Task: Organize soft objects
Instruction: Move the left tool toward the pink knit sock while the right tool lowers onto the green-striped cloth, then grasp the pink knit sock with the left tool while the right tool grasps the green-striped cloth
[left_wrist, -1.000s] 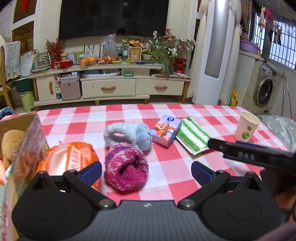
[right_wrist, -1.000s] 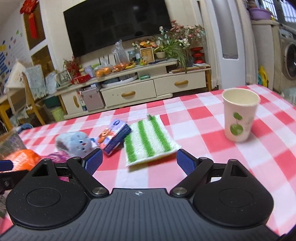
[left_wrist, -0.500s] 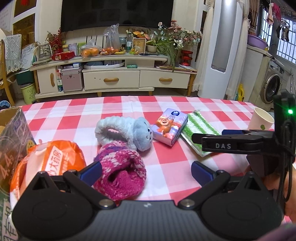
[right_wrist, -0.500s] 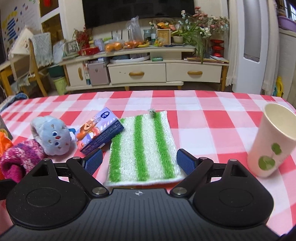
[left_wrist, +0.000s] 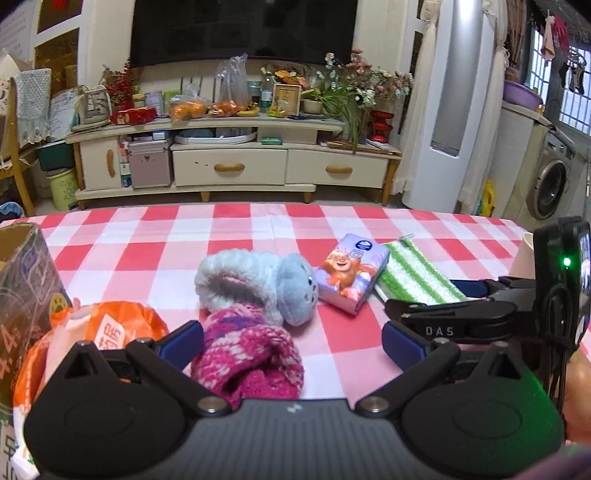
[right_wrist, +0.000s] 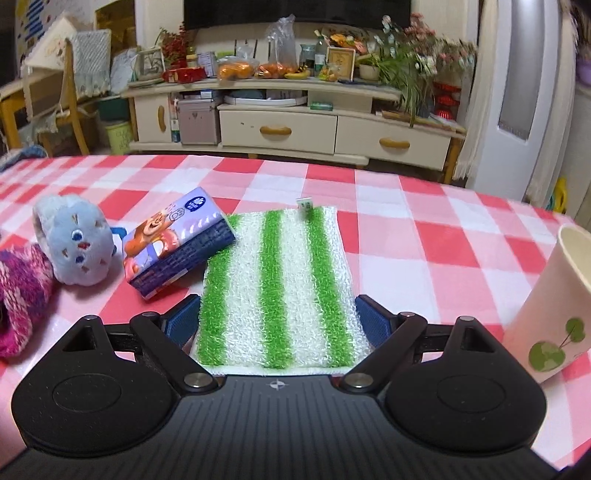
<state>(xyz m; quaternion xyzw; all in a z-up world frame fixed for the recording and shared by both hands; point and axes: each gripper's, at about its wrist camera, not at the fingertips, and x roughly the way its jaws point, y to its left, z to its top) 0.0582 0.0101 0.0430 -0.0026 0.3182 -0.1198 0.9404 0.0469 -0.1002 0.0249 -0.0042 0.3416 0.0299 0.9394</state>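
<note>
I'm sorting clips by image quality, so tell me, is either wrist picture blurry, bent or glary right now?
Left wrist view: sharp, strong fisheye bending at the edges, dark corners, a green light glowing on the right gripper. Right wrist view: green striped cloth crisp, far right background smeared, paper cup cut off by the frame.

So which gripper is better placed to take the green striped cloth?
Right. The right gripper has open jaws on both sides of the green striped cloth; the left gripper faces the pink knitted item.
</note>
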